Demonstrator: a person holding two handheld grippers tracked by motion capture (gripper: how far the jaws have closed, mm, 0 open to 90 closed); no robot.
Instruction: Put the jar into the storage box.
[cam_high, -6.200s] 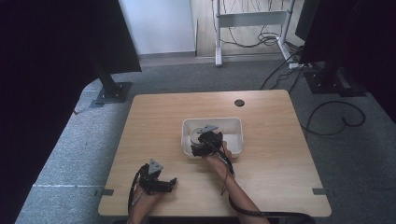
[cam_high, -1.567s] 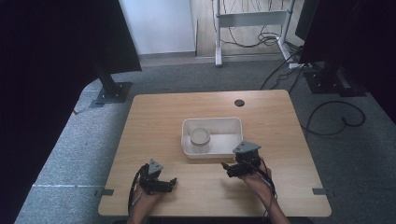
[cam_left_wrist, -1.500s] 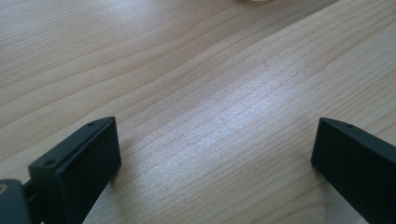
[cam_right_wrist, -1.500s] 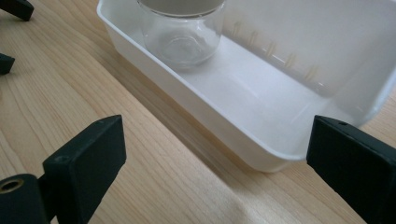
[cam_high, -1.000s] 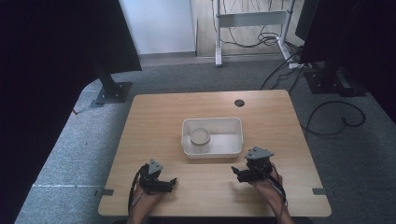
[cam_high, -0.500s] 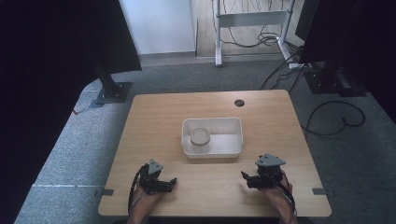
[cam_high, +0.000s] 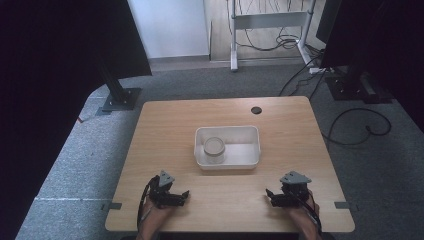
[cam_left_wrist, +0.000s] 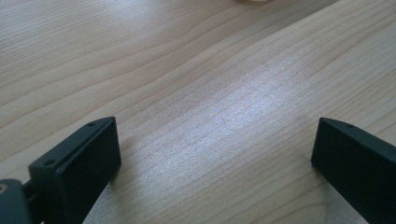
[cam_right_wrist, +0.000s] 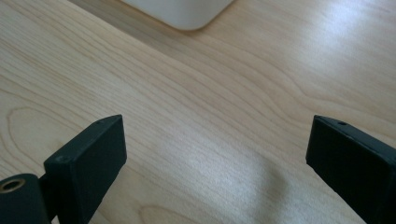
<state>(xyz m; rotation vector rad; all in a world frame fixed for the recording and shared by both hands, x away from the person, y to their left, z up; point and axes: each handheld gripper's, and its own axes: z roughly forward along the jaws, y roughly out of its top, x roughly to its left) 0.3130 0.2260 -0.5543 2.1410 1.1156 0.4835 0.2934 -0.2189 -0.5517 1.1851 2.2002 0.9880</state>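
A white rectangular tray (cam_high: 252, 145) sits at the middle of the wooden table (cam_high: 170, 125), with a round white cup-like object (cam_high: 214, 148) standing in its left half. My left gripper (cam_high: 184, 195) rests near the front left edge, open, its jaws wide apart over bare wood (cam_left_wrist: 210, 140). My right gripper (cam_high: 270, 196) lies near the front right edge, also open, nothing between its jaws. In the right gripper view a corner of the tray (cam_right_wrist: 182, 11) shows at the top.
A dark cable hole (cam_high: 256, 109) is set in the table's far edge. Black stands (cam_high: 120, 97) and loose cables (cam_high: 355, 125) lie on the grey carpet around the table. A white desk frame (cam_high: 270, 22) stands behind.
The right gripper has drawn back from the tray, where it was over the cup, to the front right edge and now rests there open. The left gripper has stayed put.
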